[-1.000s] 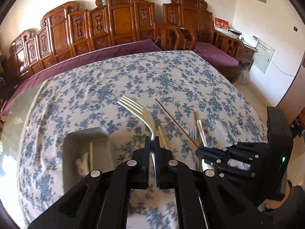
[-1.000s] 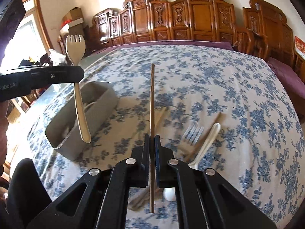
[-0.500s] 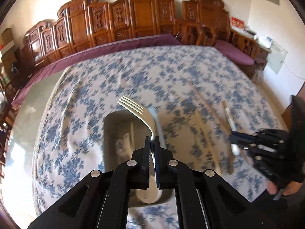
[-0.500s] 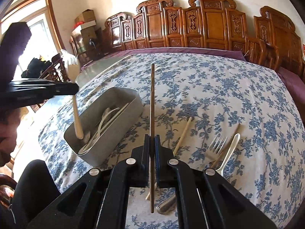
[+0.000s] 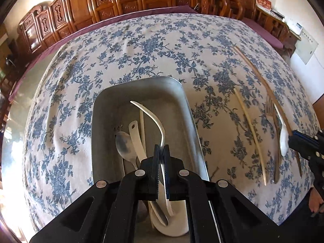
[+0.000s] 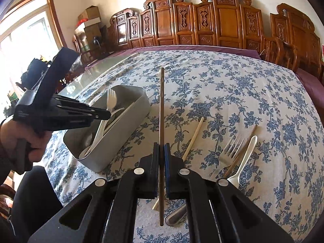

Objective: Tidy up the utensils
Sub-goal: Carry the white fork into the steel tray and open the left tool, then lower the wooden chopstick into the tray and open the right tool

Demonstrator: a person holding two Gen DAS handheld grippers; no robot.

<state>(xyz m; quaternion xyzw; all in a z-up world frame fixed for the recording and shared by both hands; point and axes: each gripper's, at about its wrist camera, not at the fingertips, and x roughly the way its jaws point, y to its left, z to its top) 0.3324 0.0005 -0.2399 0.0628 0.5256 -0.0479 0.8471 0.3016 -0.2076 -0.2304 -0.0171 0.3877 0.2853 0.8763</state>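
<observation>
My left gripper (image 5: 161, 151) is shut on a cream plastic fork (image 5: 149, 115), seen edge-on. It holds the fork tines-up over the grey utensil bin (image 5: 188, 109), handle end down among the utensils inside. From the right wrist view the left gripper (image 6: 108, 114) reaches over the bin (image 6: 129, 129), and the fork's tines (image 6: 111, 99) stand above the rim. My right gripper (image 6: 161, 149) is shut on a dark brown chopstick (image 6: 162, 109), held above the tablecloth to the right of the bin. A grey spoon (image 5: 124, 143) and white utensils lie in the bin.
On the floral tablecloth right of the bin lie a pale chopstick (image 6: 193, 137), a metal fork (image 6: 228, 154), a white spoon (image 6: 245, 158) and another brown chopstick (image 6: 243, 147). A metal handle (image 6: 176, 215) lies under my right gripper. Carved wooden chairs line the far edge.
My left gripper has swung left over the bin and come down, bringing the fork's handle end inside it. The right gripper with its chopstick has hardly shifted.
</observation>
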